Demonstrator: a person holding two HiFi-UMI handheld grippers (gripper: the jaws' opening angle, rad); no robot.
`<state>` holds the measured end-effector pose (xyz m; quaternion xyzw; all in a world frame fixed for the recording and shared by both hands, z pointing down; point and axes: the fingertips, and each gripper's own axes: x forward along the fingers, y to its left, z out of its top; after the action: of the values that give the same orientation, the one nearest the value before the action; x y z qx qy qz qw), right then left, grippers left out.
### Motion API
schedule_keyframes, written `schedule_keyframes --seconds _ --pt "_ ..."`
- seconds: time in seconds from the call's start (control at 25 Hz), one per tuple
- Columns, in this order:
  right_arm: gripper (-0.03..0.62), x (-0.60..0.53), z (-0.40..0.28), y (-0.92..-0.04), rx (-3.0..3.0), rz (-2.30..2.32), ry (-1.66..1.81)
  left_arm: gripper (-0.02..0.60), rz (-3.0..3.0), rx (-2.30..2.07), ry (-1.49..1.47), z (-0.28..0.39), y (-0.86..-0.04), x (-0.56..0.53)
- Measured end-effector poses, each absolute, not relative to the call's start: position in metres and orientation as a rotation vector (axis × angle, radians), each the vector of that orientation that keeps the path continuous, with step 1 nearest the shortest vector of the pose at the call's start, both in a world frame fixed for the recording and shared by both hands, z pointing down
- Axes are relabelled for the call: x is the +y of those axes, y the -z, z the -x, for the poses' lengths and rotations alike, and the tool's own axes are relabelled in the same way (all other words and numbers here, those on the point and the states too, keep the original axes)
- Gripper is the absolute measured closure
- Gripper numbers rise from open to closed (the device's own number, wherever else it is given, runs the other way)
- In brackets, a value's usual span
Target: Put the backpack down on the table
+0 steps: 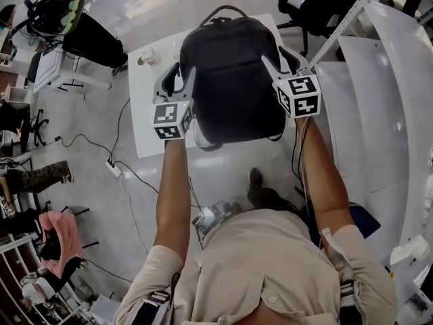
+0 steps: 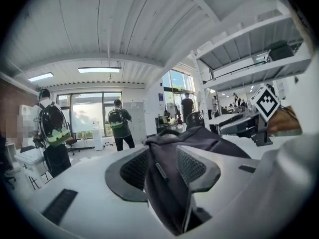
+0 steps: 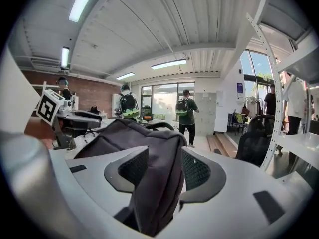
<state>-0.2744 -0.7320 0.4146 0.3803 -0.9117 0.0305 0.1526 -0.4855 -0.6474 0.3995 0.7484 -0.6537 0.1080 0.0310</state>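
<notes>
A black backpack point(image 1: 230, 80) lies flat on the small white table point(image 1: 145, 120), its carry handle at the far end. My left gripper point(image 1: 179, 80) is at the backpack's left edge and my right gripper point(image 1: 281, 63) at its right edge. In the left gripper view a fold of the backpack point(image 2: 199, 141) runs between the jaws of the left gripper point(image 2: 162, 168), with a gap at the pads. The right gripper view shows the same: backpack point(image 3: 129, 133) fabric stands loosely between the jaws of the right gripper point(image 3: 162, 171). Both grippers are open.
A metal shelving rack point(image 1: 352, 19) and a white curved panel point(image 1: 399, 114) stand right of the table. A black office chair point(image 1: 311, 5) is behind it. Cables point(image 1: 122, 175) trail over the floor at the left. People with backpacks point(image 2: 119, 126) stand farther off.
</notes>
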Motion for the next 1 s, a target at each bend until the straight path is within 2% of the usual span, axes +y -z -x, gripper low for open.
schedule_keyframes --seconds 0.2,0.32,0.48,0.56,1.0 --pt "0.411 -0.722 0.276 -0.408 -2.619 -1.097 -0.045 0.416 -2.353 -2.011 -0.318 0.481 -0.386 -0.638" --pt "0.413 -0.708 0.276 -0.396 -2.637 -1.105 -0.006 0.443 -2.403 -2.001 -0.296 0.473 -0.373 -0.625" --pt "0.505 -0.682 0.277 -0.376 -2.664 -1.092 0.048 0.466 -2.483 -1.966 -0.275 0.460 -0.351 -0.599" --pt "0.530 -0.663 0.280 -0.363 -2.686 -1.068 0.081 0.485 -2.529 -1.943 -0.252 0.454 -0.338 -0.582" --pt "0.556 -0.524 0.321 -0.305 -2.786 -0.844 0.231 0.532 -2.720 -1.860 -0.262 0.436 -0.278 -0.451"
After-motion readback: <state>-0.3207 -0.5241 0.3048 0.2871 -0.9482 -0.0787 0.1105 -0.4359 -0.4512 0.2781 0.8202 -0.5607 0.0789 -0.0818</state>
